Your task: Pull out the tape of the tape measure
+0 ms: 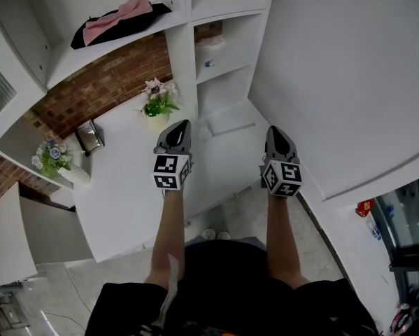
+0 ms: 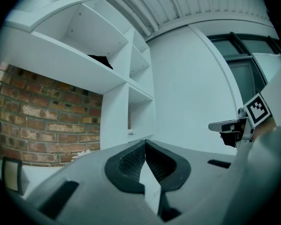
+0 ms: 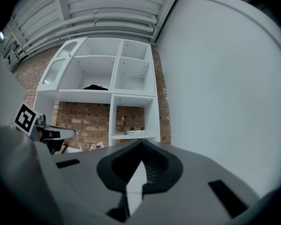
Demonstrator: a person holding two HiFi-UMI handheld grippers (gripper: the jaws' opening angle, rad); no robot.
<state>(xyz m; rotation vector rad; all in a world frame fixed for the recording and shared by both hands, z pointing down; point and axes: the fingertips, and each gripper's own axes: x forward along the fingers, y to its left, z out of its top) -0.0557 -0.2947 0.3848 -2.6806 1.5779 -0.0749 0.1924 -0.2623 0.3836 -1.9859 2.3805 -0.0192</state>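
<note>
I cannot make out a tape measure in any view. In the head view my left gripper (image 1: 183, 124) is held out over the right part of a white counter (image 1: 125, 194), jaws together with nothing between them. My right gripper (image 1: 273, 129) is level with it, to the right of the counter's edge and near a white wall, also shut and empty. The left gripper view shows its dark ribbed pads (image 2: 133, 161) meeting at the tip, with the right gripper (image 2: 227, 125) off to the right. In the right gripper view the pads (image 3: 152, 170) also meet at the tip, and the left gripper (image 3: 60, 133) is at the left.
A small pot of flowers (image 1: 159, 101) stands on the counter just beyond my left gripper. Another pot (image 1: 52, 157) and a small dark frame (image 1: 89, 136) stand at the left. White shelves (image 1: 219, 47) back onto a brick wall (image 1: 104, 82); pink and black cloth (image 1: 122, 16) lies on one.
</note>
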